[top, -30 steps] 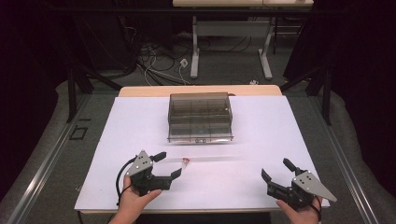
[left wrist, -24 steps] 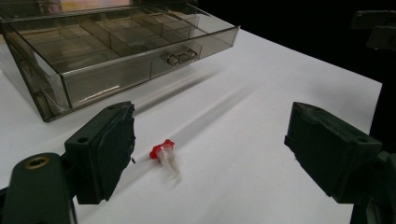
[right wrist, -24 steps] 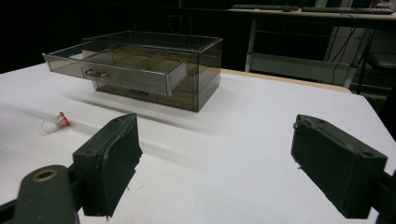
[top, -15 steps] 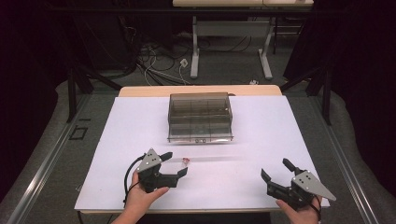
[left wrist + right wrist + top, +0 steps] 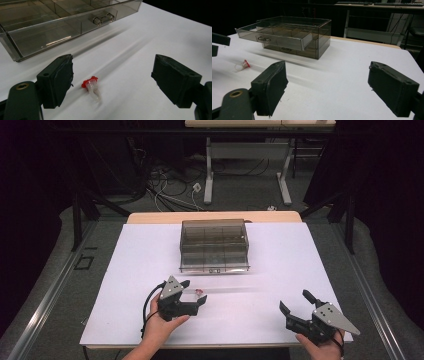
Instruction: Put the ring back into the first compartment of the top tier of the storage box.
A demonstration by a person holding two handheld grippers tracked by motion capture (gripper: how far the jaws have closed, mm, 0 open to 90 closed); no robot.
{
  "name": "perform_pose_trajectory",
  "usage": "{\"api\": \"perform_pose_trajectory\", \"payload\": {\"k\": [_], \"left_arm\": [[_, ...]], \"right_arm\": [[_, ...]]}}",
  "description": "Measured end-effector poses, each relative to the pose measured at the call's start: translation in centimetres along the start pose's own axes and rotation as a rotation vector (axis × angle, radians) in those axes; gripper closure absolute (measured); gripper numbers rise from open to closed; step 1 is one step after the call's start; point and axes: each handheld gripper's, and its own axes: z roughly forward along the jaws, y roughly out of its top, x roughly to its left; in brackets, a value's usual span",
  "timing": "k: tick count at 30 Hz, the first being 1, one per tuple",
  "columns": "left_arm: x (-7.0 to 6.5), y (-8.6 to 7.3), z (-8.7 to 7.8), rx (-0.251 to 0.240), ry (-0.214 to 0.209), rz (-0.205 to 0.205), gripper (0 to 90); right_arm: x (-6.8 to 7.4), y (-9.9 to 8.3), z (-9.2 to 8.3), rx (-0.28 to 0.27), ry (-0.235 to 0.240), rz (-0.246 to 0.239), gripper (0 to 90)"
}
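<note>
left gripper [image 5: 194, 295]: held low over the white worktop [image 5: 125, 285] at the near left, its jaws spread wide with nothing between the pads; seen from its own camera [image 5: 112, 82], the gap is far wider than the piece ahead.
small piece [image 5: 199, 293]: a clear plastic tube with a red cap, lying on its side on the worktop; in the left gripper view [image 5: 92, 87] it sits between the two jaws but much nearer the left one, not touched by either.
risk, off-centre closing: if the jaws were shut from here, the near pad would likely reach the piece first and push or roll it, since it is light and round.
risk, pinching: the piece is thin and lies flat, so the pads could be closed above it or scraped on the worktop.
drawer box [image 5: 214, 245]: a smoky clear box beyond the piece, its upper drawer [image 5: 279, 35] pulled out toward the person; a high approach could knock the drawer front.
right gripper [image 5: 299, 312]: held at the near right, jaws wide apart and empty, well apart from the piece [image 5: 242, 65], which is seen far off to its left.
</note>
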Motion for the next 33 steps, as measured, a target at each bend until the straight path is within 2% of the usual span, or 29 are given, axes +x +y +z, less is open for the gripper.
{"api": "perform_pose_trajectory", "payload": {"k": [3, 4, 6, 14, 33], "left_arm": [[0.1, 0.0, 0.5, 0.014, 0.007, -0.002, 17.3], [0.0, 0.0, 0.6, 0.018, 0.009, -0.016, 17.3], [0.2, 0.0, 0.8, 0.032, 0.012, -0.011, 17.3], [0.8, -0.2, 1.8, 0.052, 0.026, -0.032, 17.9], [1.7, -0.5, 3.6, 0.125, 0.043, -0.044, 22.4]], "right_arm": [[0.0, 0.0, 0.0, -0.001, 0.003, 0.001, 14.7], [0.0, 0.0, 0.0, -0.001, 0.001, 0.001, 14.7], [0.0, 0.0, 0.0, -0.003, 0.003, 0.002, 14.7], [0.0, 0.0, 0.0, -0.004, 0.005, 0.002, 14.7], [-0.1, -0.1, 0.0, 0.0, 0.004, 0.008, 14.7]]}}
